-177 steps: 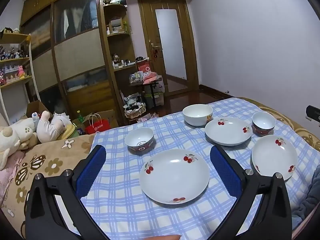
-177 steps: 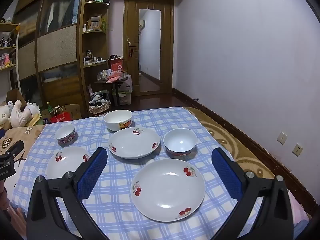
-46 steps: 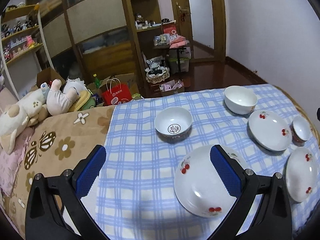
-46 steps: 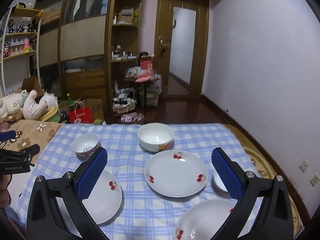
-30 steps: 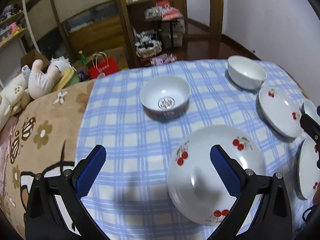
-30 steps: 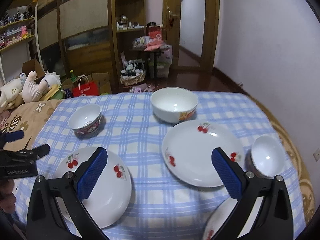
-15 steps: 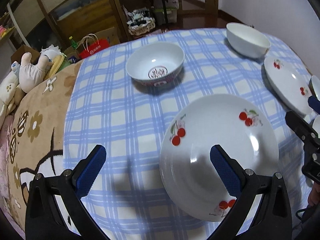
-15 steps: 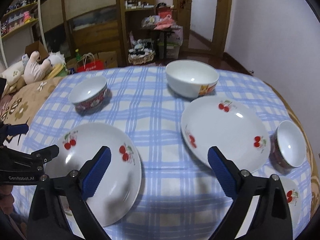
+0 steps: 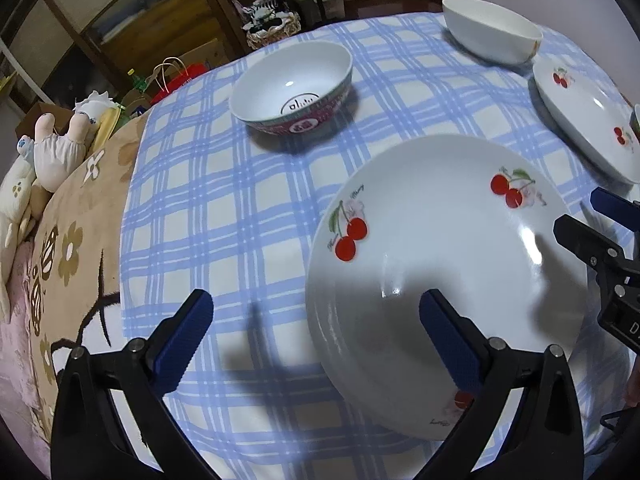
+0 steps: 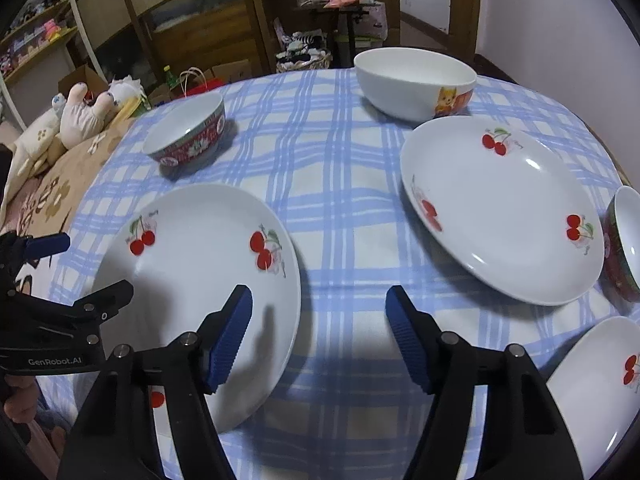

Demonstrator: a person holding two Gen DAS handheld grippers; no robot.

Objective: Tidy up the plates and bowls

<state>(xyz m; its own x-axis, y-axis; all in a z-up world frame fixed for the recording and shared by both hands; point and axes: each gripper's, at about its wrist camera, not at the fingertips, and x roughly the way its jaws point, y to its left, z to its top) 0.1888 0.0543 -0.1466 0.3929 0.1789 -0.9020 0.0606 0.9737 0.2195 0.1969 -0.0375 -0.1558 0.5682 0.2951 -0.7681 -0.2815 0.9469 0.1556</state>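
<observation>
left wrist: steep, close | right wrist: shallower | shared: cherry plate [image 9: 448, 264]

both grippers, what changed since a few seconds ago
Both came down toward the near cherry plate: the left gripper straddles its left rim, the right gripper its right rim, jaws just closing, neither gripping. Plates and bowls have not moved.

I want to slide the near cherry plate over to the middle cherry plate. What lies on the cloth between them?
Nothing: in the right wrist view only bare checked cloth separates the near cherry plate from the middle cherry plate.
</observation>
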